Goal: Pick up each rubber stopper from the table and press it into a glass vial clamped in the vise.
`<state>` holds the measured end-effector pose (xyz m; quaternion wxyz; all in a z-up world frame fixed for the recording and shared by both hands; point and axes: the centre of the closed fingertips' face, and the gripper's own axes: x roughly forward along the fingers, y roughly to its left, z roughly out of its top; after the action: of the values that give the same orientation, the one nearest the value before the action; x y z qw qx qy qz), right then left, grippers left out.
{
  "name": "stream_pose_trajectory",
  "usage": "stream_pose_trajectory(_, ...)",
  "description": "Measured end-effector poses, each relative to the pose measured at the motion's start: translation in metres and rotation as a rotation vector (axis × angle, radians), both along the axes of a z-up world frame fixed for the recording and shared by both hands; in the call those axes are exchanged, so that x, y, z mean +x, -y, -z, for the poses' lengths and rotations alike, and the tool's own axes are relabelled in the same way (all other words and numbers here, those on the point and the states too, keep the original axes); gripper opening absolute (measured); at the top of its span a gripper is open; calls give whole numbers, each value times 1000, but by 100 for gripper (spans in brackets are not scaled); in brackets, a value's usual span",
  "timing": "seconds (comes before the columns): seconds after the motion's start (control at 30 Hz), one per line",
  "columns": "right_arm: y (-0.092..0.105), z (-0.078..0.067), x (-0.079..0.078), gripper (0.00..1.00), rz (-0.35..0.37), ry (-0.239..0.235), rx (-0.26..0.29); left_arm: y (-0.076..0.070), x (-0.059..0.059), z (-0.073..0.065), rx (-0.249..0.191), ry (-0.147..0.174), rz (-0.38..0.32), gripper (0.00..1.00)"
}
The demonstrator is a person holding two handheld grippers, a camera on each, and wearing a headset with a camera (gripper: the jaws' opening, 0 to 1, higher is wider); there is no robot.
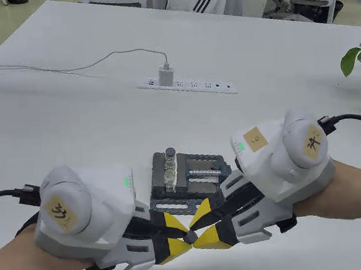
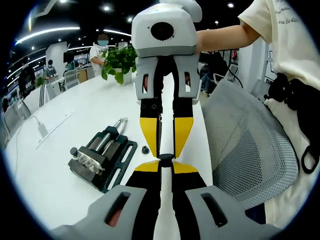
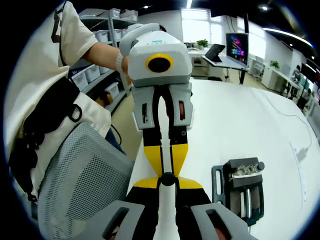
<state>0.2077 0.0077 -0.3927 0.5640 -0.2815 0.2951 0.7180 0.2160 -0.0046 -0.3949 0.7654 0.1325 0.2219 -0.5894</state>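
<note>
Transfer step, apparently: right tongs (image 1: 205, 229) pinched a stopper (image 1: 190, 237), met by narrow left tongs (image 1: 176, 243). Next move required alignment over the clamped vial (image 1: 170, 168).

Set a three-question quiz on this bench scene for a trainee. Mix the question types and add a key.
1. True or false: nothing is plugged into the power strip.
2. Where is the rubber stopper nearest the person?
A) pressed into a vial
B) where the tips of the left gripper and the right gripper meet
C) on the power strip
3. In the left gripper view, what small dark thing lies beside the vise?

Key:
1. False. A white charger is plugged in.
2. B.
3. A second, loose stopper.
</note>
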Motion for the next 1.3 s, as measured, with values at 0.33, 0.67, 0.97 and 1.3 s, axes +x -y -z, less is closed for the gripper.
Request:
stream_pose_trajectory(0.33,1,3,1,6,8,0,-5,0,1,2,-2,-19,-26,3)
stream_pose_trajectory(0.67,1,3,3,6,13,5,-5,1,0,2,-32,-54,-61,9)
stream_pose_trajectory(0.97,2,5,6,6,17,11,-10,-5,5,5,-33,-60,-110,28)
stream_pose_trajectory(1.3,2,5,6,6,16,9,-13,-23,13,22,12,-75,-213,67)
